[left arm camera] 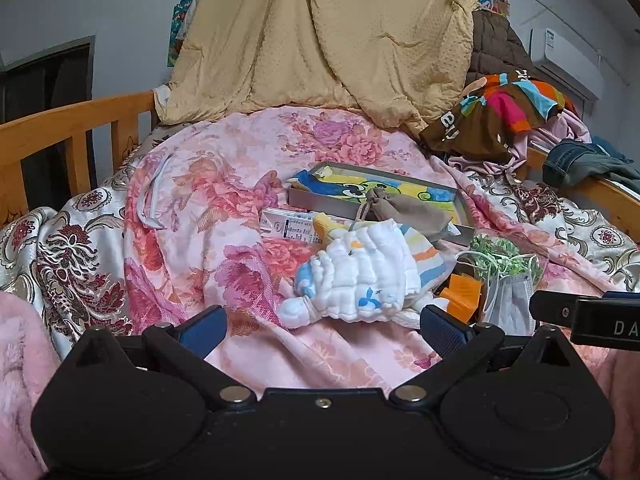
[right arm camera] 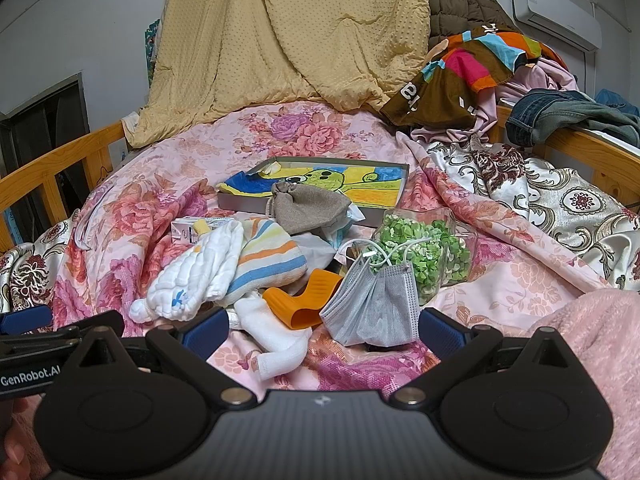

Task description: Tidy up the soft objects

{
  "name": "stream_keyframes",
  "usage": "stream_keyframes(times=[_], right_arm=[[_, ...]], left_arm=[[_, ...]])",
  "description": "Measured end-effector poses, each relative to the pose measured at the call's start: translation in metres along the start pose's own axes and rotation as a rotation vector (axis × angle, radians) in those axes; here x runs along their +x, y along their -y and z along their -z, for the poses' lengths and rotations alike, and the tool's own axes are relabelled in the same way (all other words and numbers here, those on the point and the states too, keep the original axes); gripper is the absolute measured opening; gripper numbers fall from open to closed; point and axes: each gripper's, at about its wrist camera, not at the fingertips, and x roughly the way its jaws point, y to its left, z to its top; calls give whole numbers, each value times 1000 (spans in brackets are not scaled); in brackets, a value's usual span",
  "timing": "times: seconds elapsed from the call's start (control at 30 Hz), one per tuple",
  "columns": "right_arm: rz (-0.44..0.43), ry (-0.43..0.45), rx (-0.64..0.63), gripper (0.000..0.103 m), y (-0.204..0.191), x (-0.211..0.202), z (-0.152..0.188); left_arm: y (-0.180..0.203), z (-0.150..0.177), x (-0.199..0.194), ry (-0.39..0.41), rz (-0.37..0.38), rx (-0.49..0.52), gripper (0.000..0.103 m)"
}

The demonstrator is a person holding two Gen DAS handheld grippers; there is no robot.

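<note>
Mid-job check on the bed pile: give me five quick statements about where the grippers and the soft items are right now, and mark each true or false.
1. Both the left gripper and the right gripper are open and hold nothing. True.
2. The grey face mask lies inside the shallow box. False: it lies on the floral bedspread, in front of the box.
3. The brown drawstring pouch rests over the box's front edge. True.
4. The orange piece lies on top of the white quilted cloth. False: it lies beside the mask, right of that cloth.
5. The striped cloth is clamped in the right gripper. False: it lies loose on the bed.
</note>
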Motion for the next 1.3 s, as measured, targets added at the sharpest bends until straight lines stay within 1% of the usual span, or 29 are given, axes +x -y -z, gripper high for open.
stream_keyframes(times=[1.3], right_arm=[[0,0,0,103,0,0,0]], left_arm=[[1,3,0,-3,-4,7,102]])
